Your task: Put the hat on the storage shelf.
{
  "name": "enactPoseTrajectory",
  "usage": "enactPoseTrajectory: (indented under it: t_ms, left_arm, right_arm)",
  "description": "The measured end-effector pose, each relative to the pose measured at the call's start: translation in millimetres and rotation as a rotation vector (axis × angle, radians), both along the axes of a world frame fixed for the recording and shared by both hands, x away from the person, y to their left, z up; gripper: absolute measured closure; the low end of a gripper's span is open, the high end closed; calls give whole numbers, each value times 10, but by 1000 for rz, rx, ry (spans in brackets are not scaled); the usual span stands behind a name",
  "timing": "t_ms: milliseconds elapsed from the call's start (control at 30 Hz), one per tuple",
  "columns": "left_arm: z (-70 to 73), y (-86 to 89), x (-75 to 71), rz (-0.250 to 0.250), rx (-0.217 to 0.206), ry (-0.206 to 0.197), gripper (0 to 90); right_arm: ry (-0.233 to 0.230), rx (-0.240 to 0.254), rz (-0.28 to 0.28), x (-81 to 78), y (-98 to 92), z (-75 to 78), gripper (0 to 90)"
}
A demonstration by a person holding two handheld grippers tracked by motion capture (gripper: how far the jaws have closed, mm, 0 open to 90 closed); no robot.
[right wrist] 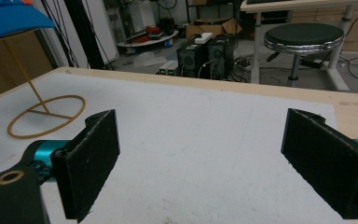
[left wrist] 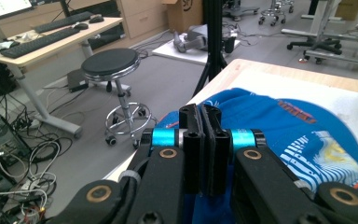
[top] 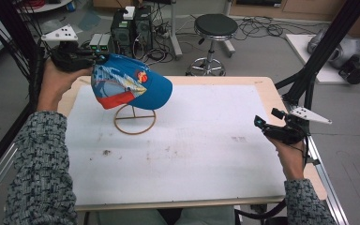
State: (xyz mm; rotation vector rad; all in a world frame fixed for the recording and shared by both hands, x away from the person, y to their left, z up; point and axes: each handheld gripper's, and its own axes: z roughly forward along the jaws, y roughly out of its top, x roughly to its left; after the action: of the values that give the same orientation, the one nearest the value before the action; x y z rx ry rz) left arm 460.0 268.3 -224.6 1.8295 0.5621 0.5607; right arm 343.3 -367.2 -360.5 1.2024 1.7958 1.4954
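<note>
A blue baseball cap (top: pixel 133 84) with a red and white print sits tilted over a thin wooden wire stand (top: pixel 134 120) at the back left of the white mat. My left gripper (top: pixel 99 59) is at the cap's rear edge, its jaws pressed together on the blue fabric (left wrist: pixel 298 135). In the left gripper view the gripper (left wrist: pixel 200 116) shows no gap between its jaws. My right gripper (top: pixel 267 117) hovers at the table's right edge, open and with nothing in it. In the right gripper view the gripper (right wrist: pixel 201 140) has bare mat between its jaws, with the stand's ring (right wrist: pixel 46 114) and the cap's brim (right wrist: pixel 9 16) at far left.
The white mat (top: pixel 192 145) covers most of the wooden table. Behind the table stand a black stool (top: pixel 214 26) and computer towers (top: pixel 132 28) among floor cables. A black frame leg (top: pixel 316 61) rises by the table's right back corner.
</note>
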Motion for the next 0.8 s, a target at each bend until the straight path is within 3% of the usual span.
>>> enactPoseTrajectory:
  t_ms: [433, 667, 800]
  left_arm:
    - [-139, -28, 80, -12, -34, 18, 868]
    - [-194, 8, 87, -33, -95, 30, 732]
    - [-216, 52, 72, -27, -109, 31, 704]
  right_arm:
    - [1, 1, 0, 2, -11, -4, 106]
    - [2, 2, 0, 2, -2, -4, 106]
    - [3, 3, 0, 1, 1, -4, 106]
